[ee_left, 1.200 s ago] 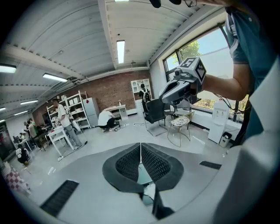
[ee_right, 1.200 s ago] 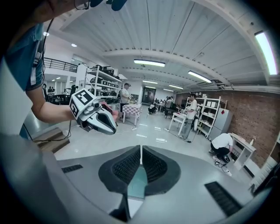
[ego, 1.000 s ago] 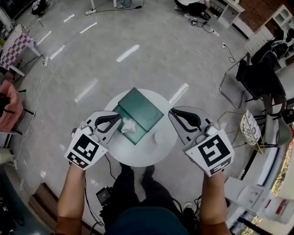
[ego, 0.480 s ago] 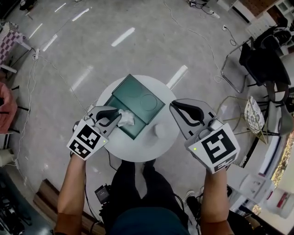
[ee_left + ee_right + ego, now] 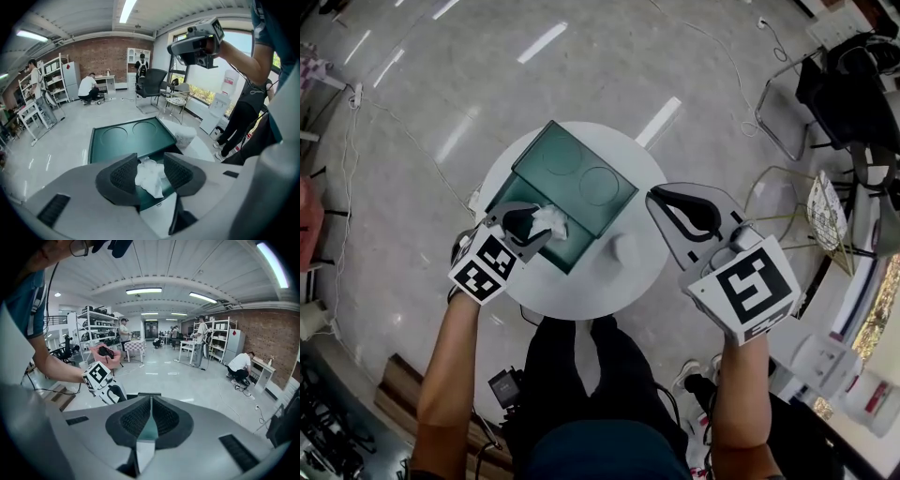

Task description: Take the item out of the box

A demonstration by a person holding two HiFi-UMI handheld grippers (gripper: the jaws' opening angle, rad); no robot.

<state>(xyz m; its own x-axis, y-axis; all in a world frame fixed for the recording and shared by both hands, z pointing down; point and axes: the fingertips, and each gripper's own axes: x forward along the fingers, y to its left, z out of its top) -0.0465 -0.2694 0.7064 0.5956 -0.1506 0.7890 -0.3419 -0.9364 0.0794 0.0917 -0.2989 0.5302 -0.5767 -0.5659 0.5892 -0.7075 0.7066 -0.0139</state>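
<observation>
Head view: a round white desk (image 5: 581,291) carries a dark green box (image 5: 577,183), laid open with two round hollows showing in its lid. The left gripper (image 5: 525,228) sits at the box's near left corner, with the crumpled white item (image 5: 551,222) at its tips. A small white cup (image 5: 625,249) stands on the desk just right of the box. The right gripper (image 5: 680,208) hangs over the desk's right edge, apart from the box.

Left gripper view: the jaws are opening. The white item (image 5: 150,180) lies between the two dark pads, over the near edge of the green box (image 5: 131,140). Whether it rests on the box cannot be told.

Right gripper view: the jaws are pressed together with nothing between them. Beyond them a bare forearm (image 5: 56,365) leads to the left gripper's marker cube (image 5: 96,374).
</observation>
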